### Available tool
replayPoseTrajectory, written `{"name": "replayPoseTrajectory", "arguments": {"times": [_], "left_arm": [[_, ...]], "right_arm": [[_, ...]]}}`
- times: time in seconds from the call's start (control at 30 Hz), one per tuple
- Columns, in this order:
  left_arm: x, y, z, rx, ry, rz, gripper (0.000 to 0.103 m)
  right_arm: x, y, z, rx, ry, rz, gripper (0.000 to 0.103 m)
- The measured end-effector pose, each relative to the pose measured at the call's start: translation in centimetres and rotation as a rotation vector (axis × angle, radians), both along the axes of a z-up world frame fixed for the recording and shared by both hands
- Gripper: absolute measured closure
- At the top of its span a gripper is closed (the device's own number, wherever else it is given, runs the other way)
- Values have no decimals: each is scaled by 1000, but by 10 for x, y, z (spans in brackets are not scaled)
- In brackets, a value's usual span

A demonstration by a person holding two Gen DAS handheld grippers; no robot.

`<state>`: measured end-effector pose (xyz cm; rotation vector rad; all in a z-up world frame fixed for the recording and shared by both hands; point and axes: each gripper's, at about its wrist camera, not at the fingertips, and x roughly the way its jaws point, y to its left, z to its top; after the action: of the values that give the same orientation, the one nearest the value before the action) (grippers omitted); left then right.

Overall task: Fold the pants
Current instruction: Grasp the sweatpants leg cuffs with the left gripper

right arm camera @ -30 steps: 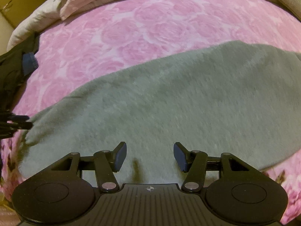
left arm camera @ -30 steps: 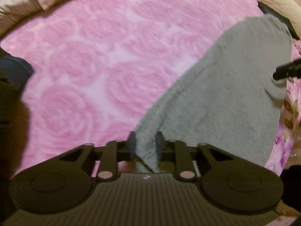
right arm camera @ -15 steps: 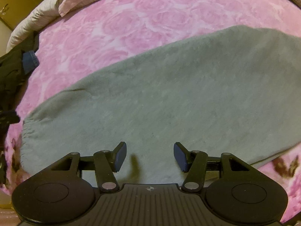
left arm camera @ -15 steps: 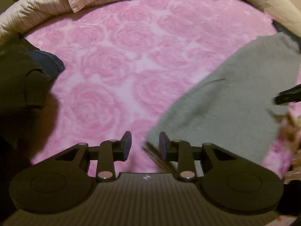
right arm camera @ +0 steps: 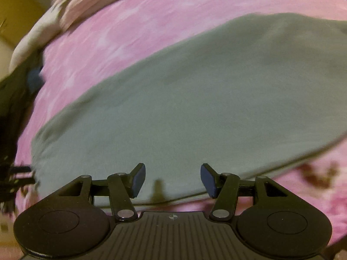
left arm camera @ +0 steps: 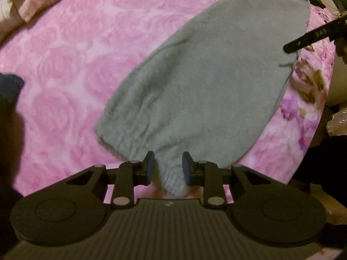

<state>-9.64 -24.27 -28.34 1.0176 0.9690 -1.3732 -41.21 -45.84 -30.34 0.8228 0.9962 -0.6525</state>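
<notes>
- Bed (left arm camera: 65,69) fills both views, covered by a pink rose-print blanket; beige and pale pink bedding (left arm camera: 26,2) is bunched along the far edge.
- Pants (left arm camera: 206,82): grey fleece, lying flat on the bed in one long folded strip, running diagonally from the near edge out toward the far right in the left wrist view. Gathered cuffs sit at the near end, elastic waistband at the far end.
- Right wrist view is motion-blurred; the pants (right arm camera: 206,99) span most of the frame, near edge just under the gripper.
- Dark clothing (left arm camera: 9,91) sits at the left edge of the bed, apart from the pants; blurred, can't tell what it is.
- Left gripper (left arm camera: 168,168): jaws have just been opening, now slightly apart. One cuff sits in the gap between the pads, and the pads do not seem to press on it.
- Right gripper (right arm camera: 172,179): jaws spread wide over the pants' near edge, nothing between the pads. One finger (left arm camera: 312,36) also shows at the right of the left wrist view, above the pants' right edge.
</notes>
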Motion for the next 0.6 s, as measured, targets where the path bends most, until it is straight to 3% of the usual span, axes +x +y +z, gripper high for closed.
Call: {"name": "replayPoseTrajectory", "arguments": {"times": [0.17, 0.33, 0.47, 0.6], "left_arm": [[-40, -52, 19, -29, -33, -62, 80], [-113, -128, 18, -68, 1, -150, 80], [-171, -195, 7, -74, 24, -235, 80], [-186, -257, 9, -102, 30, -231, 80]], "right_arm": [[-79, -58, 15, -72, 14, -194, 49], [-159, -126, 14, -90, 10, -370, 49], [-202, -174, 22, -112, -19, -413, 50], [-209, -212, 38, -157, -61, -316, 50]]}}
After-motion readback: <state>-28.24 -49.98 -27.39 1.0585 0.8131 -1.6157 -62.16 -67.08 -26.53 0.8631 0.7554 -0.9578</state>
